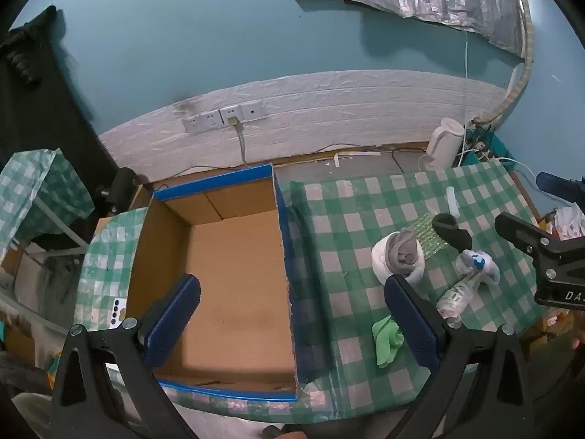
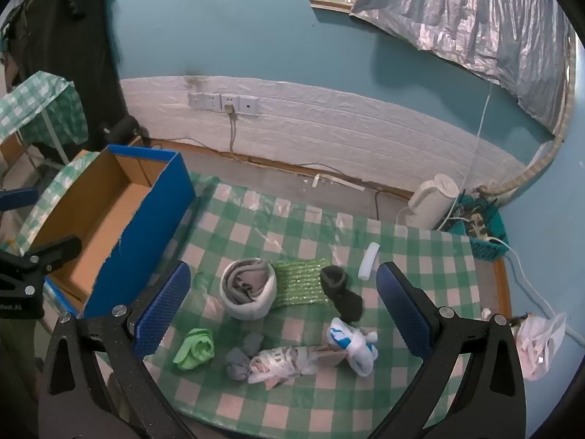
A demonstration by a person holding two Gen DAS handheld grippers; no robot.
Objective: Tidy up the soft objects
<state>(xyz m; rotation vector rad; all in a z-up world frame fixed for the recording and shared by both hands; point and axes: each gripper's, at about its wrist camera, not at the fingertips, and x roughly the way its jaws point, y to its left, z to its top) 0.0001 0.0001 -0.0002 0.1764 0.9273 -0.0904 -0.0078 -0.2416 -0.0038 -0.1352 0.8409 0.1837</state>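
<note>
While both grippers are hovering above the counter (image 2: pixel 420 252) with nothing in hand, the work is sitting at the picking stage: by my judgement no soft item is yet stowed, since the cardboard box (image 1: pixel 234 278) is showing a bare brown floor.

The right gripper (image 2: pixel 283 307) is holding its blue-padded fingers (image 2: pixel 162 311) spread wide, gripping nothing, and is facing the cluster of items. The left gripper (image 1: pixel 292 320) is likewise standing wide open and empty, poised over the box and its blue right wall.

Nearest the right gripper, a crumpled green cloth (image 2: pixel 195 347) is lying beside a small grey sock bundle (image 2: pixel 241 358), which is touching a white patterned bundle (image 2: pixel 281 362). Just right of that, a white and blue bundle (image 2: pixel 353 344) is lying. Further back, a white rolled item with grey fabric tucked inside (image 2: pixel 248 289) is standing against a green sequinned pad (image 2: pixel 301 287), and a black sock (image 2: pixel 342 292) is overlapping the pad's far right edge. A small white tube (image 2: pixel 368 265) is lying beyond, and a white kettle (image 2: pixel 433 201) is standing at the counter's far edge.

The next move is calling for the right gripper to descend on one piece, probably the near green cloth, close fully on the yielding fabric, and carry it left over the blue wall into the box. Neighbouring bundles are touching, so a pinch may drag a second item.
</note>
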